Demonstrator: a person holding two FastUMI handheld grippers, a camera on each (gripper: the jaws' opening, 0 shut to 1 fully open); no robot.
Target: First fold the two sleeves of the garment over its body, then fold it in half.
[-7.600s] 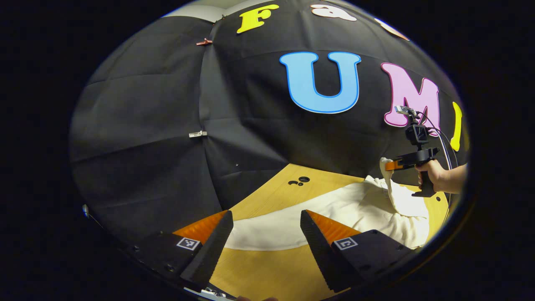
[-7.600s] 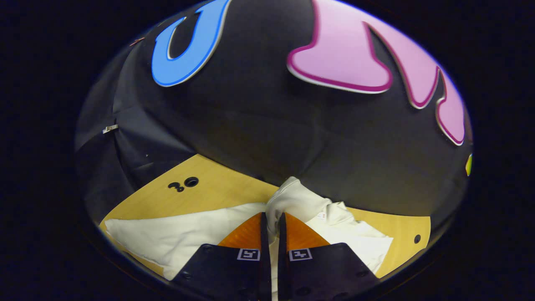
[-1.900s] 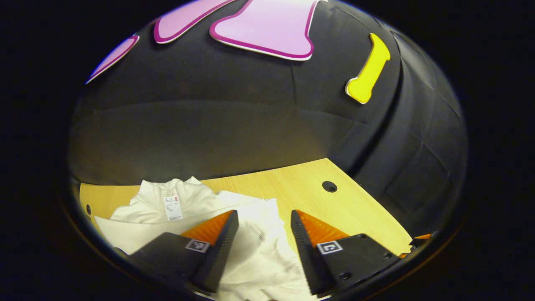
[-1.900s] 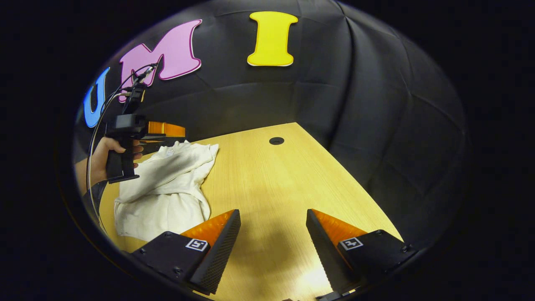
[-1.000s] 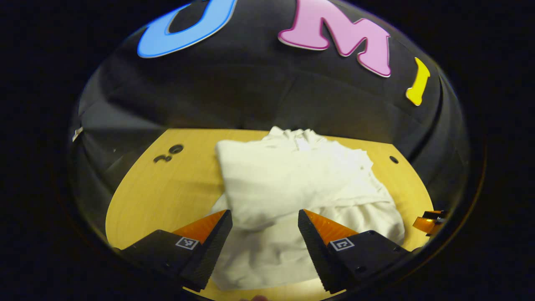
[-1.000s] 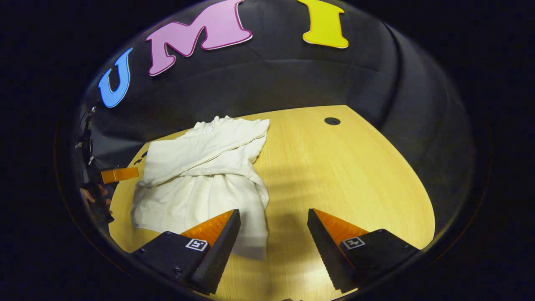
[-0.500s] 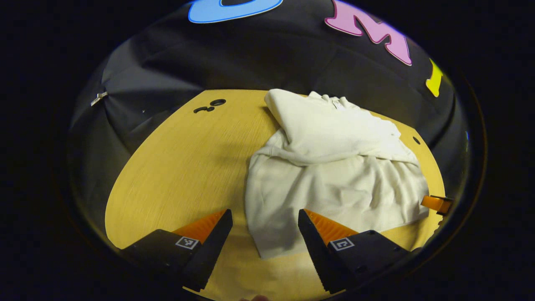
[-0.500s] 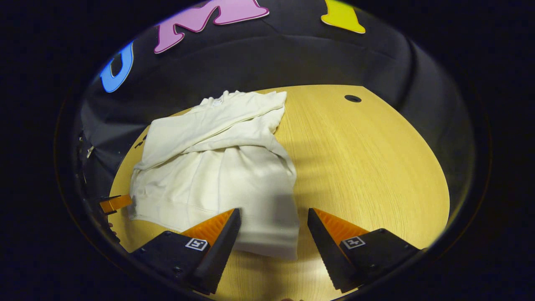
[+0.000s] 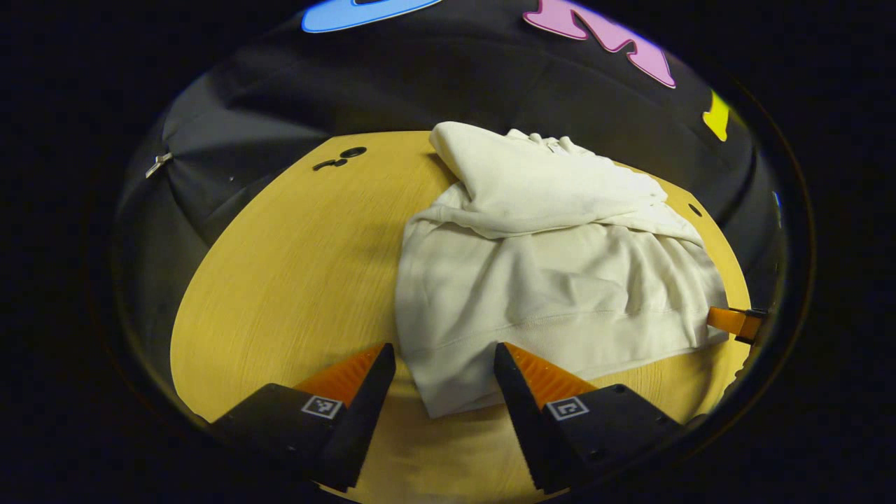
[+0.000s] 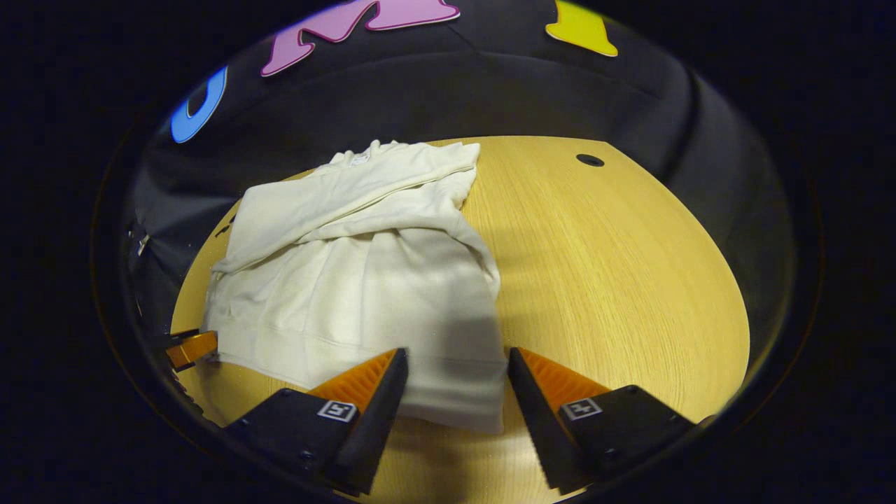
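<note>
My left gripper [image 9: 442,364] sits low over the near edge of the bench [image 9: 294,266], its jaws parted and grasping nothing, with the left hem corner of the garment [image 9: 546,280] lying between the fingers; in my judgement it is placed there so that a closing pinch would catch that corner for the fold in half. My right gripper [image 10: 456,367] is likewise released, jaws apart, poised over the opposite hem corner of the garment [image 10: 364,294], whose edge lies between its fingers; I judge the two grippers are set at matching corners so the hem can be lifted evenly. In the left gripper view the tip of the right gripper shows at the far right edge, just beside the hem; in the right gripper view the tip of the left gripper shows at the lower left, just beside the other corner. The garment is an off-white sweatshirt lying flat on the bench, hem toward me, collar toward the booth wall. The hem band runs across the near side with a visible seam line above it. Beyond it the body is softly rippled. Farther off, the sleeves [image 9: 532,189] lie folded across the chest, one over the other, forming a thick ridge. At the far end the collar bunches up slightly. I judge the sleeve step complete and the half fold not yet begun.
</note>
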